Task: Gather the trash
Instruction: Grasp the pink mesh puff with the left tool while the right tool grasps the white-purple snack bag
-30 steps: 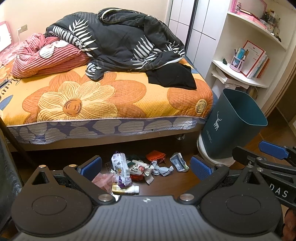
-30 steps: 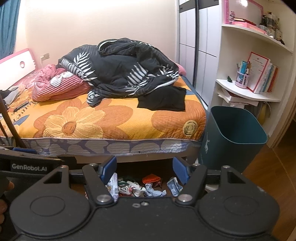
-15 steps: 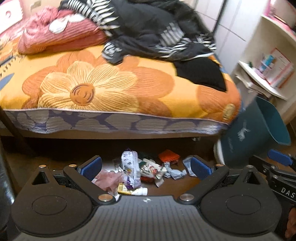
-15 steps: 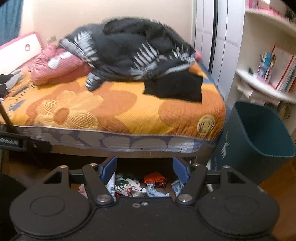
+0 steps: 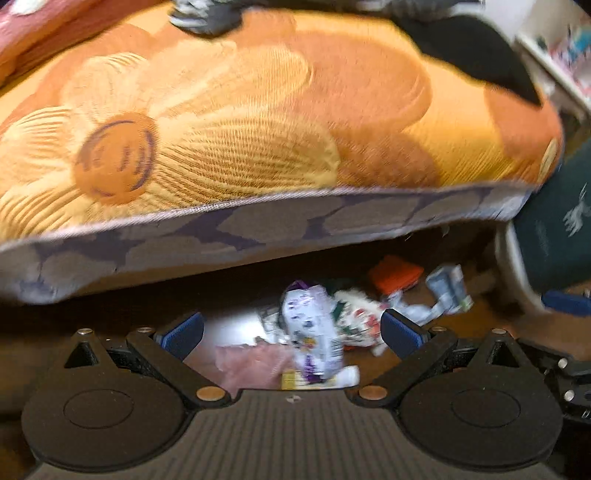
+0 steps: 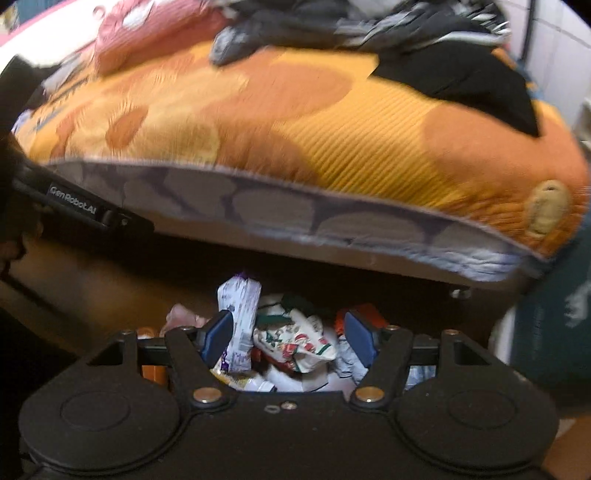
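A heap of trash lies on the wooden floor [image 5: 424, 354] at the foot of the bed [image 5: 258, 129], partly under the bed's edge. In the heap a white and purple snack bag [image 5: 314, 332] stands upright, with a small white bottle [image 5: 325, 380] lying at its base and a pink plastic bag [image 5: 251, 363] just to its left. A crumpled wrapper with red and green print [image 6: 295, 339] sits just right of the snack bag, an orange packet [image 5: 397, 275] lies further back, and a grey-blue wrapper [image 5: 448, 290] lies to the right, nearest the dark green bin [image 5: 557, 229] that stands on the floor by the bed's corner.

The left hand-held gripper [image 5: 291, 328] is released, its blue pads spread wide on either side of the snack bag without touching it. The right hand-held gripper [image 6: 288, 332] is also released and holds nothing; its left pad is close beside the snack bag and its right pad is near the orange packet, with the printed wrapper between them. Both views are blurred.

On the bed, a black garment [image 6: 480, 81] lies on the orange flowered bedspread beside a dark patterned quilt [image 6: 369, 22] and a pink blanket [image 6: 147, 26].
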Demonstrator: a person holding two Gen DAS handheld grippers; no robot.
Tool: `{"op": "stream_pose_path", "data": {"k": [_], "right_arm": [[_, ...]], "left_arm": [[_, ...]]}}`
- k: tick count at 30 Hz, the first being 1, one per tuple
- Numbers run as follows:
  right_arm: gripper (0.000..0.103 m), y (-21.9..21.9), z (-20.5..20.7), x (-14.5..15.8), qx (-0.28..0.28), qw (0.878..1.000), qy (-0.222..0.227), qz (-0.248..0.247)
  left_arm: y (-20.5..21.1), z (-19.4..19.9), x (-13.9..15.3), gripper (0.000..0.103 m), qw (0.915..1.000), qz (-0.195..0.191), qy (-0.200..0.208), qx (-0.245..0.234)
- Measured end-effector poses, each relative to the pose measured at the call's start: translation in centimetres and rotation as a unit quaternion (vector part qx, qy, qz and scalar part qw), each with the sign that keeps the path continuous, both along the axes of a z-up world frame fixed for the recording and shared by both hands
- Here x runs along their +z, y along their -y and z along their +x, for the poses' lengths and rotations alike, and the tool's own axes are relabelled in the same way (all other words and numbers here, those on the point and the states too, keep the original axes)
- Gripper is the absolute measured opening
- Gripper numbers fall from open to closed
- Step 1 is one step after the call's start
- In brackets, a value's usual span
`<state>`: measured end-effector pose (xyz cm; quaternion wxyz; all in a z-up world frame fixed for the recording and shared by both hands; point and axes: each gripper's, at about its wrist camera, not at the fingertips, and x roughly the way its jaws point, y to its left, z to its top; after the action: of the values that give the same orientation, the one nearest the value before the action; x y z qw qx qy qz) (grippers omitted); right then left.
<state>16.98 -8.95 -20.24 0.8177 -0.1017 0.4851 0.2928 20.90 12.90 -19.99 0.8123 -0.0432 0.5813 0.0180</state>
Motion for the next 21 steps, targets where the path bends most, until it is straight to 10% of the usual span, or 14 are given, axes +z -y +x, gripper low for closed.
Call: {"op": "stream_pose_path", "data": {"k": [12,21], "right_arm": [[0.067,-7.0,5.6,-10.8,0.04,0.995,-0.089,-0.009],[0.067,-11.8,7.6,-17.9,0.055,0.988,-0.135,-0.041]], "left_arm": [[-2.7,1.4,-15.5,0.103,0.9792,0.066,-0.13,-0.141],[-3.3,-0.3,-25.0,0.103,0.9626,0.007,-0.217,-0.162]]}}
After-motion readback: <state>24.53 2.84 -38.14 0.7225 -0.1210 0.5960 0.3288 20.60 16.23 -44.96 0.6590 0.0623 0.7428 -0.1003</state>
